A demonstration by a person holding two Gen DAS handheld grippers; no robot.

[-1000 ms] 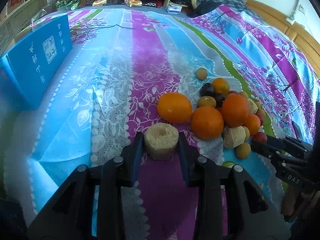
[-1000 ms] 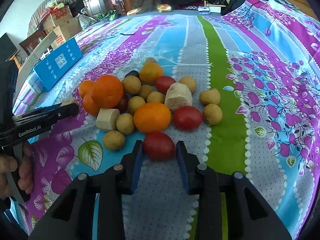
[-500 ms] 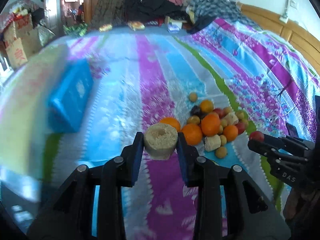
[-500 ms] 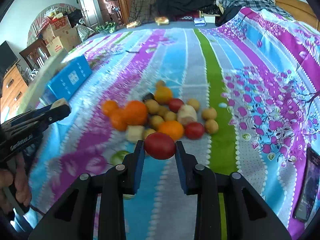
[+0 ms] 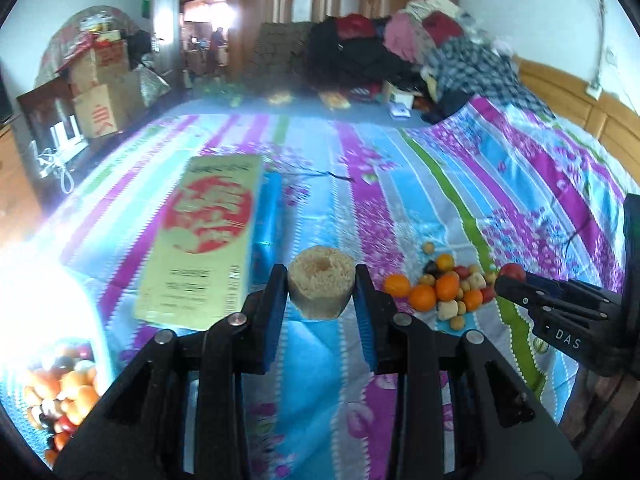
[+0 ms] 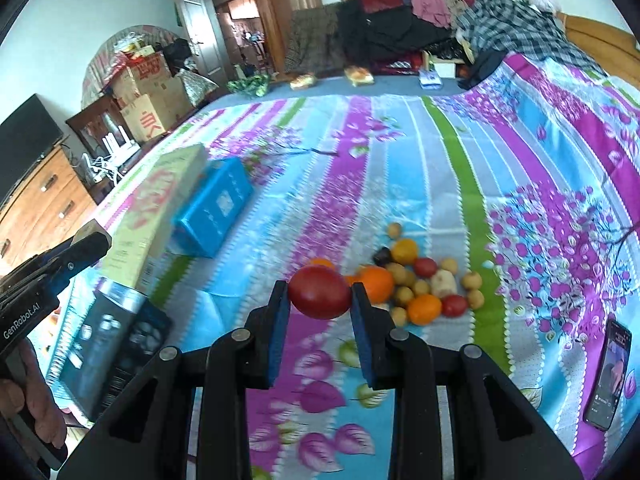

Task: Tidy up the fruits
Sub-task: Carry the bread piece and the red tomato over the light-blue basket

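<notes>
In the left wrist view, the left gripper is clamped on a tan, spongy, cylinder-shaped piece of fruit with a hollow centre, its cut end facing the camera, held clear above the striped floral bedspread. The pile of loose oranges, small yellow fruits and red tomatoes lies ahead and to the right on the sheet, while a heap of already gathered fruit shows at the lower left edge, so the drop-off probably lies left and below this hand. A cream box with a red round print and a blue box behind it stand between the two heaps. In the right wrist view, the right gripper is closed on a round red tomato, also lifted off the sheet, with the loose pile just beyond and to the right. A dark printed box sits lower left, and a black phone lies far right, out of the way. The left hand looks nearer the gathered heap; the boxes are the main obstacle for the right.
</notes>
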